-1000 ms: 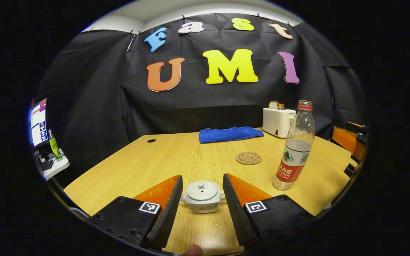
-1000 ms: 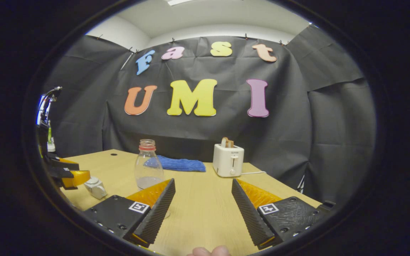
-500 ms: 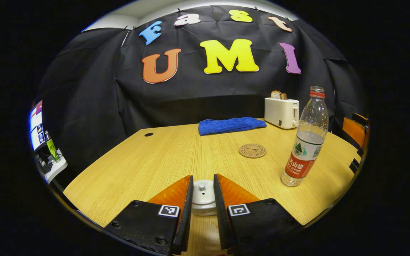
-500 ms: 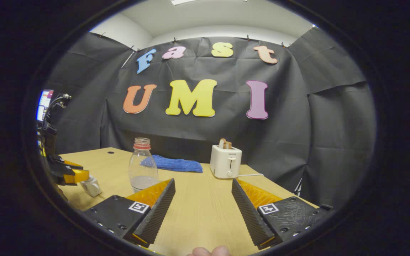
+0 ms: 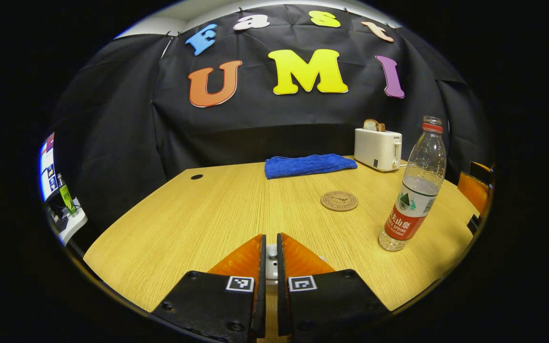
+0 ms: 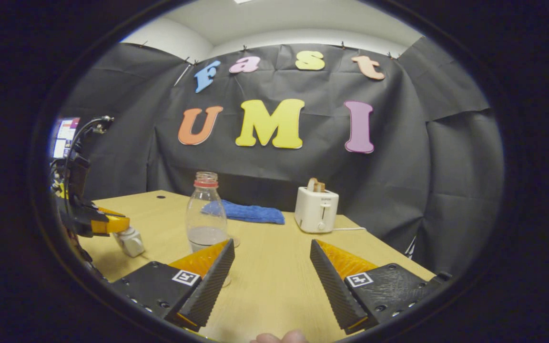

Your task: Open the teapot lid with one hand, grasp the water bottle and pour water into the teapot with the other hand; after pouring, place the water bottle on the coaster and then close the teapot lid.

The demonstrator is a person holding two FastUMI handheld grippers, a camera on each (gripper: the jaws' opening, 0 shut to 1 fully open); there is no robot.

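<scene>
In the left gripper view my left gripper (image 5: 270, 237) is shut on the knob of the white teapot lid (image 5: 270, 255); the pot below is hidden by the fingers. The right gripper view shows that gripper (image 6: 112, 224) sitting on top of the small white teapot (image 6: 130, 242) at the table's left. The uncapped water bottle (image 5: 415, 190), partly filled and red-labelled, stands upright to the right, with the round coaster (image 5: 339, 200) behind and left of it. My right gripper (image 6: 271, 244) is open above the table. The bottle (image 6: 206, 214) stands just beyond its left finger, untouched.
A white toaster (image 5: 378, 149) with bread and a folded blue towel (image 5: 309, 165) sit along the back of the wooden table (image 5: 184, 224). A monitor and a green bottle (image 5: 67, 197) stand off the table to the left.
My left gripper has gone from wide open around the teapot to shut on its lid knob. My right gripper has shifted slightly and stays open.
</scene>
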